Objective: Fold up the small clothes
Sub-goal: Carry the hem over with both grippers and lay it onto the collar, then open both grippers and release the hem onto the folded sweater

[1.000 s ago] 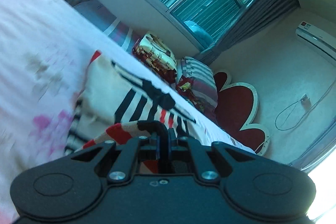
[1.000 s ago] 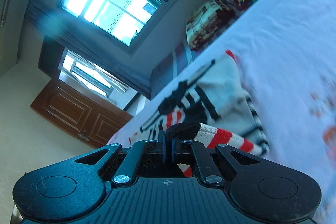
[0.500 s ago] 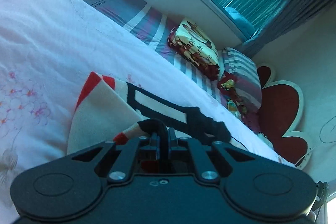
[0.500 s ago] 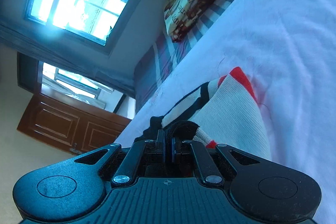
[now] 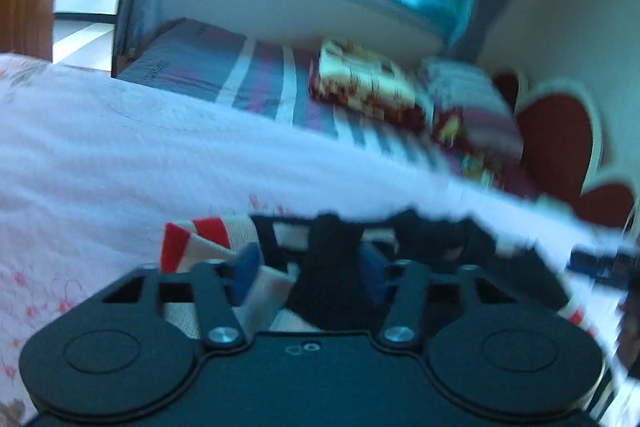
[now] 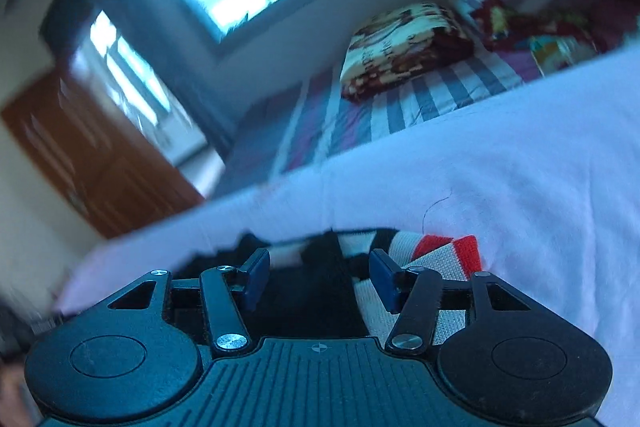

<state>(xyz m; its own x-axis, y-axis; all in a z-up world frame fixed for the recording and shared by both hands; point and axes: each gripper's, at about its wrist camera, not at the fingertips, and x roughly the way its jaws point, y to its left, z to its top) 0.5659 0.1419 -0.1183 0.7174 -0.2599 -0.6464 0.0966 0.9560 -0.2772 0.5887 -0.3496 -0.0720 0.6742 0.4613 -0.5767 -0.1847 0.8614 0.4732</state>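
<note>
Both grippers, left gripper and right gripper, have just spread their fingers off the striped garment lying between them on the bed — best back out straight, not snagging the fold.

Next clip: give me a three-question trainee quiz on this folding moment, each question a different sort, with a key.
1. True or false: the right gripper is clamped shut on the striped garment.
2. The garment lies on: A) a wooden desk, B) the pale floral bedsheet, C) a chair.
3. Fill in: beyond the sheet, against the wall under the window, rests a folded patterned ____.

Key
1. False. Its jaws have just been opening, with dark fabric between the pads, as at the left gripper.
2. B
3. blanket
</note>
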